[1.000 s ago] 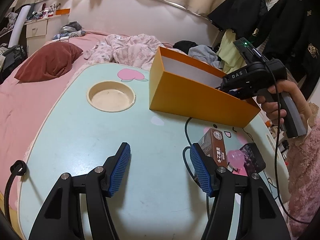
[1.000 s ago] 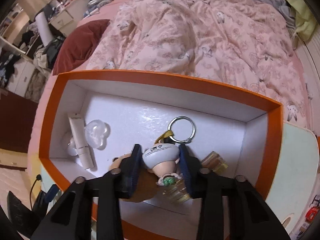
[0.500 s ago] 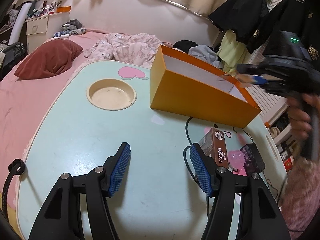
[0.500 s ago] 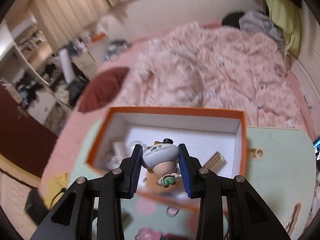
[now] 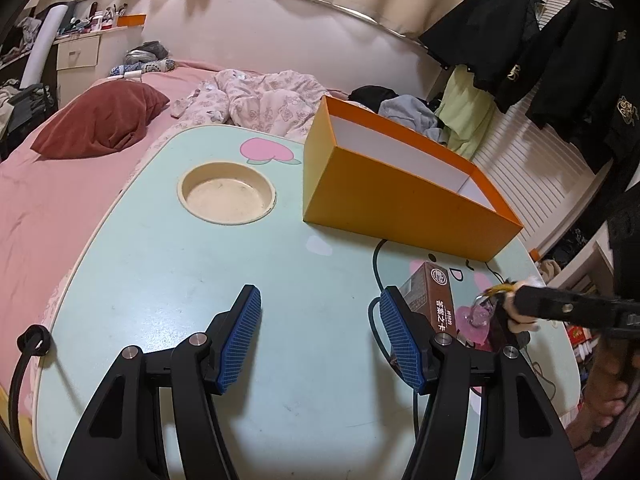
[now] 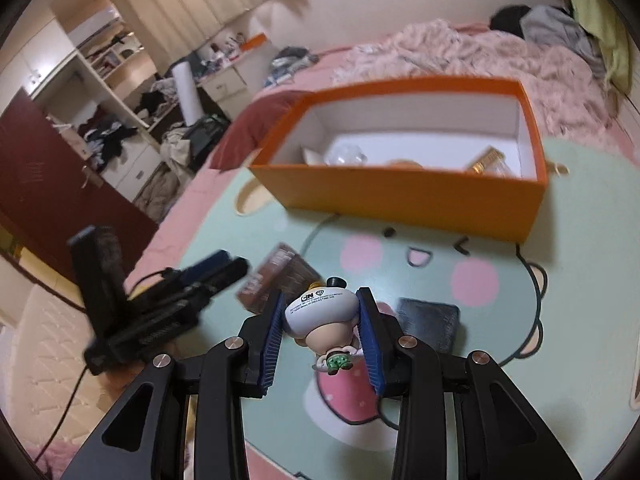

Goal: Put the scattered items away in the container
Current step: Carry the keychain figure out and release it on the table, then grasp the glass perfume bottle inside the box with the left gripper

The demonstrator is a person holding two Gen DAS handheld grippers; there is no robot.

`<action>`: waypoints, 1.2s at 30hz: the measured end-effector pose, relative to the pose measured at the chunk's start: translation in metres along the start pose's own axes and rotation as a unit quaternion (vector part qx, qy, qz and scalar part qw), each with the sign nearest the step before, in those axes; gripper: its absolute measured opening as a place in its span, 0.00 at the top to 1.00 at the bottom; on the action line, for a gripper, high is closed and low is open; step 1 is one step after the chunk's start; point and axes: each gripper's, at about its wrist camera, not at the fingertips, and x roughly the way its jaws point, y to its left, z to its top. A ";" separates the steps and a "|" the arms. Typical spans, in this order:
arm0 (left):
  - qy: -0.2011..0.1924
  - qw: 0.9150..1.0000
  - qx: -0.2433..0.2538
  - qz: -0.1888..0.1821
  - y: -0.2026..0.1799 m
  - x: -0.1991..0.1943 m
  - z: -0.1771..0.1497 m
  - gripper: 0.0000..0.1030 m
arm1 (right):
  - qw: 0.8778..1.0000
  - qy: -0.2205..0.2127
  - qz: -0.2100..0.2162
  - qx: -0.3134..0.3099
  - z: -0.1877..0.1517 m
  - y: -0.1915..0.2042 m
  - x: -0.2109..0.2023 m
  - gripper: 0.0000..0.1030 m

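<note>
Right wrist view: right gripper (image 6: 323, 326) clamps a toy figurine (image 6: 324, 312) short of the orange box (image 6: 400, 196); a brown carton (image 6: 276, 276) and dark wallet (image 6: 430, 320) remain; left gripper (image 5: 320, 338) gapes empty.

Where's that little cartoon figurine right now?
In the right wrist view, the figurine is pinched in the right tongs, above the table, short of the orange box.

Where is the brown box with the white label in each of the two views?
Left wrist view: brown box lies lower right, just behind the left gripper's right pad.
Right wrist view: brown box sits centre-left, blurred, beside the held figurine.
Shared landmark: orange container.
</note>
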 end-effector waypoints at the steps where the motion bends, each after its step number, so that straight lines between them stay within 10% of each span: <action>1: 0.000 1.000 0.000 0.000 0.000 0.000 0.000 0.39 | 1.000 0.005 -0.007 0.005 -0.001 -0.004 0.003 0.67; 10: -0.001 1.000 0.002 0.001 -0.001 -0.001 0.000 0.39 | 1.000 0.003 0.009 -0.003 -0.006 0.001 0.013 0.65; 16: -0.004 1.000 0.002 0.000 -0.001 -0.001 -0.001 0.39 | 0.996 -0.046 0.071 -0.013 -0.008 0.005 -0.009 0.47; 29: -0.054 0.998 0.035 0.010 -0.022 -0.026 0.024 0.39 | 0.983 -0.166 -0.078 0.009 -0.047 -0.045 -0.063 0.42; 36: -0.002 0.992 0.123 -0.026 -0.103 -0.027 0.080 0.39 | 0.989 -0.142 -0.047 0.010 -0.062 -0.068 -0.061 0.41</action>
